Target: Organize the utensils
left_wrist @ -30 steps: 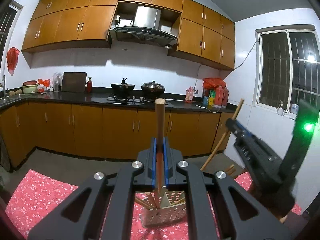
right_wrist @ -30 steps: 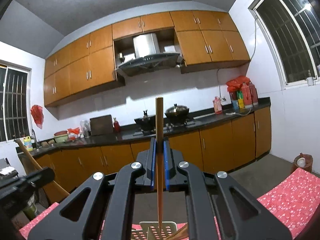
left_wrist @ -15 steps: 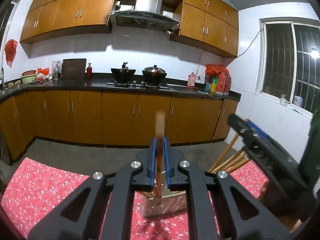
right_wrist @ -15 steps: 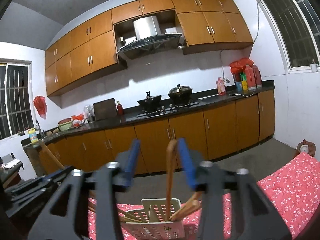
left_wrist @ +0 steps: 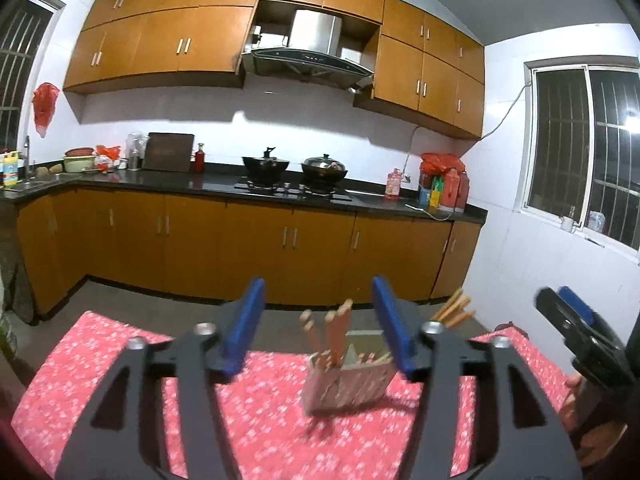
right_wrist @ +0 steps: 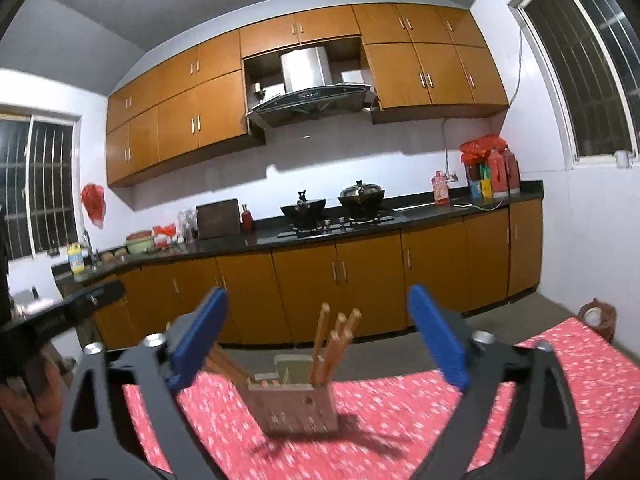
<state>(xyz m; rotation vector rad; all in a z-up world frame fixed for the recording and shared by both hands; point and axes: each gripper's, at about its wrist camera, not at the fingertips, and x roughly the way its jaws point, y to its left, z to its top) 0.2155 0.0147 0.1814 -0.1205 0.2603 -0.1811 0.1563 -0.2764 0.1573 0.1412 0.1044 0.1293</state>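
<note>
- Two tongs are in view, and both stand with their blue pads wide apart and nothing between them.
- On the left, the left tongs have just been opening; the pads press on nothing, and the holder only shows through the gap, further away on the desk.
- From the right wrist view, the left tongs appear as a dark, blurred bar at the left edge.
- Under everything lies the desk with a red cloth with small white flowers.
- In the middle of the cloth stands the holder, a pale box with holes in its walls, upright, in front of both tongs and not touched by them.
- Inside the holder stand the chopsticks, wooden sticks leaning a little; in the left wrist view one group is at its left side and a few more tips show to the right, past the right pad.
- From the right wrist view the holder shows inner walls; one bunch of chopsticks stands in the right part and another bunch leans out to the left, behind the left pad.
- On the right, the right tongs have also just been opening and are free of any stick.
- From the left wrist view, the right tongs are at the right edge, well apart from the holder, with part of a hand below them.
- Behind the desk are brown cupboards and a dark worktop with two pots.
</note>
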